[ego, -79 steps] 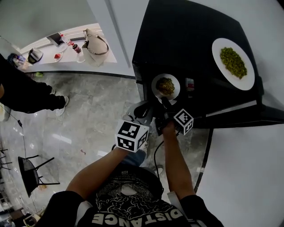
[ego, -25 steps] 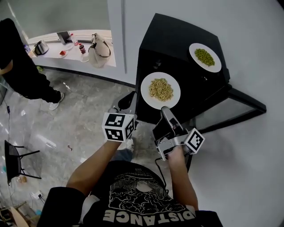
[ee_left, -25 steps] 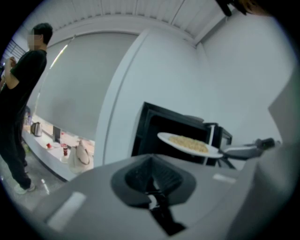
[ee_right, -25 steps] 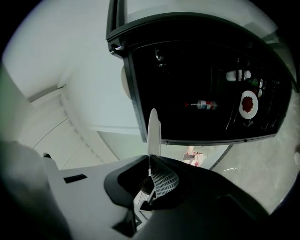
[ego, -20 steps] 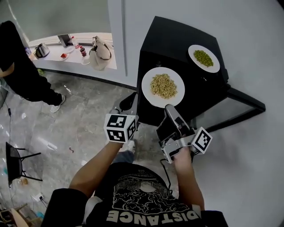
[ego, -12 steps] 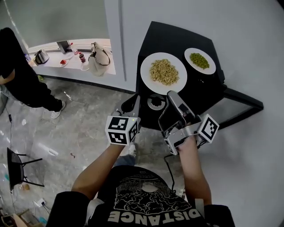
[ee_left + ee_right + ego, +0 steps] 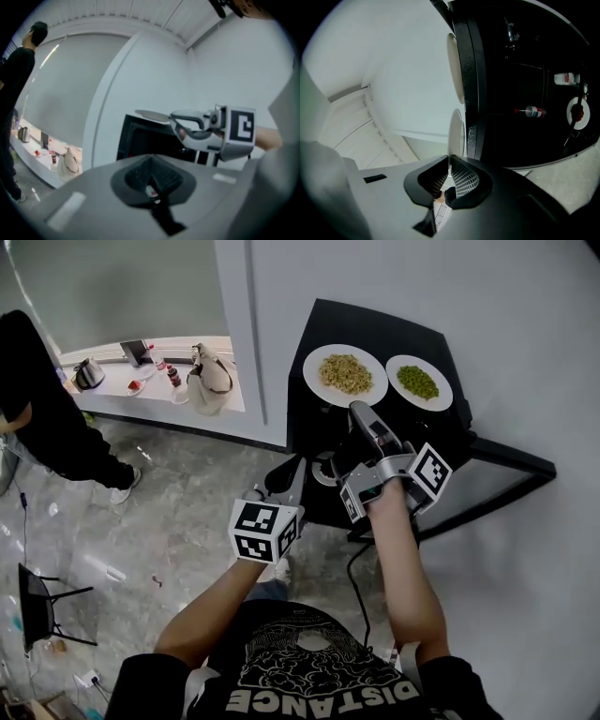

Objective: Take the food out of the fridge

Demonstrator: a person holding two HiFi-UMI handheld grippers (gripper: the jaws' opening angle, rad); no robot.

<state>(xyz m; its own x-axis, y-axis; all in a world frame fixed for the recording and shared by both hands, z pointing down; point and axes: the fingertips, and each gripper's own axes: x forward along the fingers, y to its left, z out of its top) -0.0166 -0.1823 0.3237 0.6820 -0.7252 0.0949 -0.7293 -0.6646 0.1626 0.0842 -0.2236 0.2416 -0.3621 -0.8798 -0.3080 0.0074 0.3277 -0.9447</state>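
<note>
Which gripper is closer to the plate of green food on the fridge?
Right. The right gripper holds the noodle plate's rim beside the green plate; the left gripper hangs lower, by the fridge front.

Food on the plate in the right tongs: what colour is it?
Yellowish-brown food on the white plate; best in head view.

left hand-held gripper (image 7: 294, 467): near body, level, jaws together, empty; right hand-held gripper (image 7: 360, 411): forearm outstretched, tilted slightly up, jaws clamped on plate (image 7: 313, 382) rim
</note>
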